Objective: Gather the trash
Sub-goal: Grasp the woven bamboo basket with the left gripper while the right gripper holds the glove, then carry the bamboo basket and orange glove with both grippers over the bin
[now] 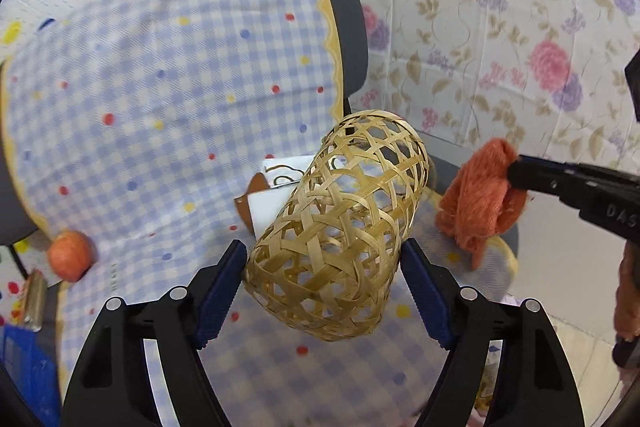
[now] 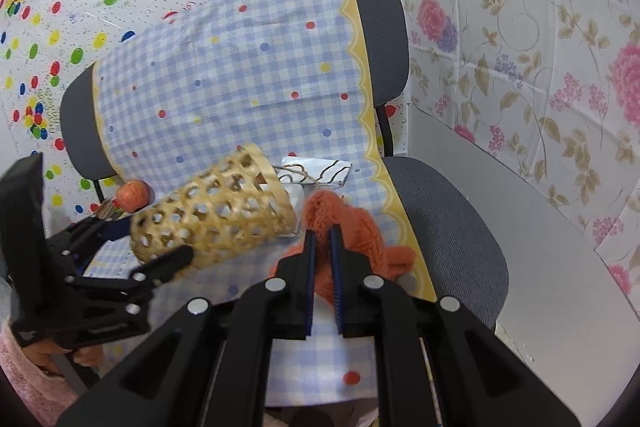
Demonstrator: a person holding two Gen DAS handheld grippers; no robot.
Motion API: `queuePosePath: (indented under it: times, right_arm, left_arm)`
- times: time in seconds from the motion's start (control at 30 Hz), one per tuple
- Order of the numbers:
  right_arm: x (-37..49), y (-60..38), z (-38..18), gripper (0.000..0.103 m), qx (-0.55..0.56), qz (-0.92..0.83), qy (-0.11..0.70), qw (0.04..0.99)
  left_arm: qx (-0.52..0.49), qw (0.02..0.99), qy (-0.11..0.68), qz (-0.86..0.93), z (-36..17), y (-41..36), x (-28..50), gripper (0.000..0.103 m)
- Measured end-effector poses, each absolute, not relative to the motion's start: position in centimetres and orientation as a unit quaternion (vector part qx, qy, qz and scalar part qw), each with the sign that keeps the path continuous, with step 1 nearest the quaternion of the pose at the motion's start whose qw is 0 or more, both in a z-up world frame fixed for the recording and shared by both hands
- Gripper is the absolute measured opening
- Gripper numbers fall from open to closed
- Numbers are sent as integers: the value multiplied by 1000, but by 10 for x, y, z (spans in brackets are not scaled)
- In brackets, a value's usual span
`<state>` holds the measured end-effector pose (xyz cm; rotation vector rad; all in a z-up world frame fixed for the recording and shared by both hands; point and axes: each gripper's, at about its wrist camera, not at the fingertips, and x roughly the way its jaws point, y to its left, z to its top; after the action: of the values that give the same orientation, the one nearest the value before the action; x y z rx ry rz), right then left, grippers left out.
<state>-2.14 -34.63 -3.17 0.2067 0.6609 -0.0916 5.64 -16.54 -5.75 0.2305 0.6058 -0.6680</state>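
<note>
My left gripper [image 1: 322,255] is shut on a woven bamboo basket [image 1: 340,231], held tilted with its closed end toward the camera and its mouth toward the chair back. It also shows in the right wrist view [image 2: 212,215]. My right gripper [image 2: 322,231] is shut on a fuzzy orange cloth [image 2: 352,227], held just right of the basket mouth; the cloth shows in the left wrist view [image 1: 476,195]. A white paper scrap with string [image 2: 316,173] lies behind the basket on the seat.
A chair [image 2: 448,223] is draped with a blue checked cloth [image 2: 240,75]. A small orange ball [image 1: 70,255] lies at the seat's left edge. Patterned plastic sheets cover the walls. A blue object [image 1: 24,367] sits low left.
</note>
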Motion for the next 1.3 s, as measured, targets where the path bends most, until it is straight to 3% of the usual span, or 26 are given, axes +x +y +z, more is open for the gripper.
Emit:
queuePosePath:
  times: [0.43,0.87,1.17,1.23,1.3]
  right_arm:
    - [-121,-341,-4,8,94,-85,295,947]
    - [-223,-362,-51,3,110,-173,348,915]
    - [-259,-395,-68,2,142,-207,343,905]
    - [-262,-402,-72,2,147,-211,348,902]
    - [-264,-408,-77,3,154,-212,351,899]
  left_arm:
    - [61,895,316,-307,-45,-129,-13,78]
    - [119,842,335,-406,-103,-217,-107,78]
    - [167,804,359,-443,-135,-271,-124,79]
    - [168,801,360,-447,-140,-279,-125,80]
    - [171,791,372,-454,-148,-290,-124,89]
